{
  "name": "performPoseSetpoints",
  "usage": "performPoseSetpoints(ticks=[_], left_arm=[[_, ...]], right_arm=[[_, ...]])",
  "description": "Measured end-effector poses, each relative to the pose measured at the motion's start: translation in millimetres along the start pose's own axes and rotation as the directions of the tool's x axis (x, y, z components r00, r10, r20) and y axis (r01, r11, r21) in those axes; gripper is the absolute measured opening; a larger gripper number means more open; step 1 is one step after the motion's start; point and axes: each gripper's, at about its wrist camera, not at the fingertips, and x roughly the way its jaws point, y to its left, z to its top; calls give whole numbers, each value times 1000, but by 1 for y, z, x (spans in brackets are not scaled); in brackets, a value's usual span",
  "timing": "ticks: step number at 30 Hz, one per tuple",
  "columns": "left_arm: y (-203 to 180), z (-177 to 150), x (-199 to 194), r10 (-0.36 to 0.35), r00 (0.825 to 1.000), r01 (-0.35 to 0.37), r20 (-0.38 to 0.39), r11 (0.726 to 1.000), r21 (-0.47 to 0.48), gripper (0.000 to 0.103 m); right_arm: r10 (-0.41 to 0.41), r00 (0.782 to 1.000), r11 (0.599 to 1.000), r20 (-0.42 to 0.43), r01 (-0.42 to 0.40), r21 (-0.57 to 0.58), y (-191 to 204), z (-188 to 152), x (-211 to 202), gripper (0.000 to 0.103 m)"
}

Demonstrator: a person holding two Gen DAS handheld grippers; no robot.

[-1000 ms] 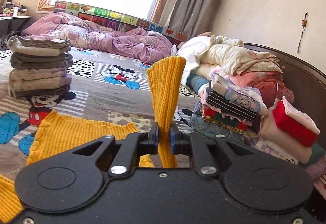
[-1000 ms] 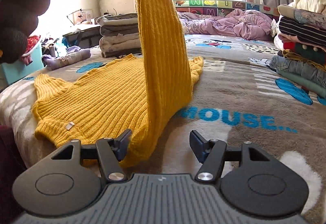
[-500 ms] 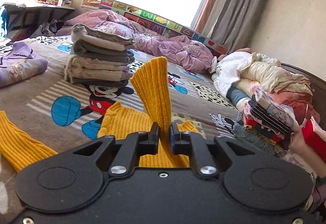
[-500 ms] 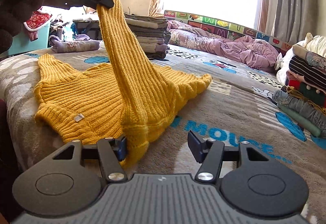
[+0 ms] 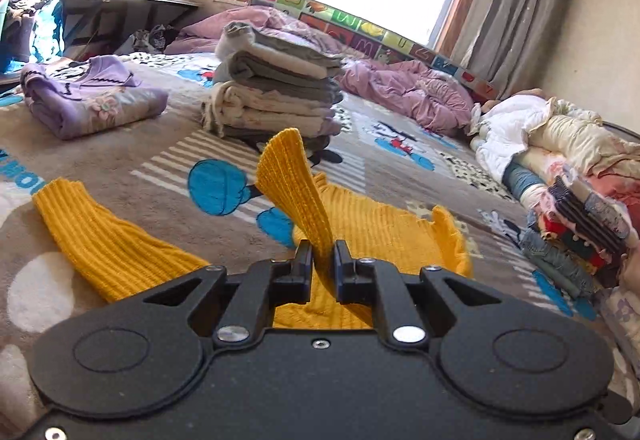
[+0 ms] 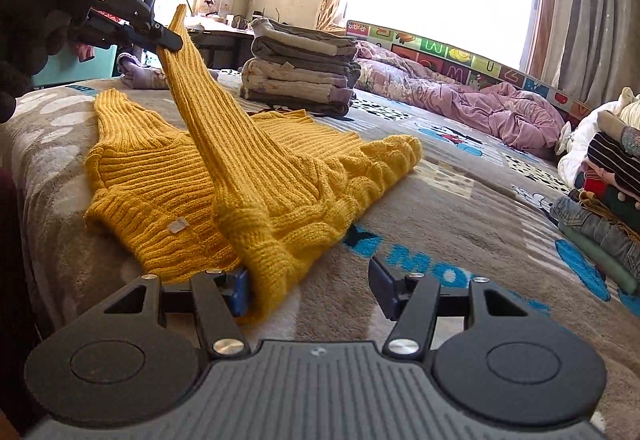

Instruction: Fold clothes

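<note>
A yellow ribbed sweater (image 6: 152,184) lies spread on the cartoon-print bed blanket (image 6: 460,224). My left gripper (image 5: 323,260) is shut on the cuff of one sleeve (image 5: 292,180), which sticks up between its fingers. In the right wrist view that gripper (image 6: 168,40) holds the sleeve (image 6: 216,120) slanting up and left over the sweater's body. My right gripper (image 6: 310,286) stands open low over the blanket. The sweater's near corner rests against its left pad. The other sleeve (image 5: 100,240) lies flat at the left.
A stack of folded grey and beige clothes (image 6: 300,76) stands behind the sweater, and a folded purple garment (image 5: 88,96) lies left of it. A crumpled purple quilt (image 6: 500,108) lies by the window. Piled clothes (image 5: 580,224) line the right side. A gloved hand (image 6: 28,28) holds the left gripper.
The left gripper has carried the sleeve leftward and lower across the sweater's body, so the sleeve now slants instead of hanging straight. The right gripper stays open near the sweater's corner.
</note>
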Motion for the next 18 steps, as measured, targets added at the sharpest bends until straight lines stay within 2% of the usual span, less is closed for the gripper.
performPoseSetpoints(ticks=[6, 8, 10, 12, 13, 14, 15, 16, 18], left_arm=[[29, -1, -12, 8, 999, -5, 47, 998, -61, 3], [33, -4, -9, 35, 999, -34, 14, 998, -50, 3], [32, -7, -7, 11, 1000, -11, -12, 998, -57, 3], [32, -11, -5, -7, 999, 4, -39, 998, -70, 9], [34, -12, -5, 11, 999, -16, -51, 995, -101, 12], [39, -14, -5, 30, 998, -38, -54, 989, -146, 20], [45, -16, -6, 49, 997, -60, -58, 980, -190, 34], [50, -18, -6, 68, 996, -81, -62, 969, -234, 39], [60, -22, -7, 100, 992, -117, -71, 949, -291, 41]], right_arm=[[-24, 1000, 999, -11, 23, -45, 2, 0, -4, 59], [-16, 1000, 999, -10, 16, -43, 0, 0, -6, 59], [-5, 1000, 999, -6, 5, -49, 1, 1, -8, 59], [14, 1000, 998, 1, -14, -64, 3, 1, -11, 59], [22, 1000, 997, 7, -21, -71, 4, 1, -13, 59], [27, 1000, 997, 12, -26, -79, 5, 3, -15, 59], [32, 999, 996, 17, -30, -88, 6, 4, -16, 59], [35, 999, 995, 19, -33, -93, 7, 4, -17, 58], [39, 999, 994, 19, -37, -101, 8, 6, -15, 58]])
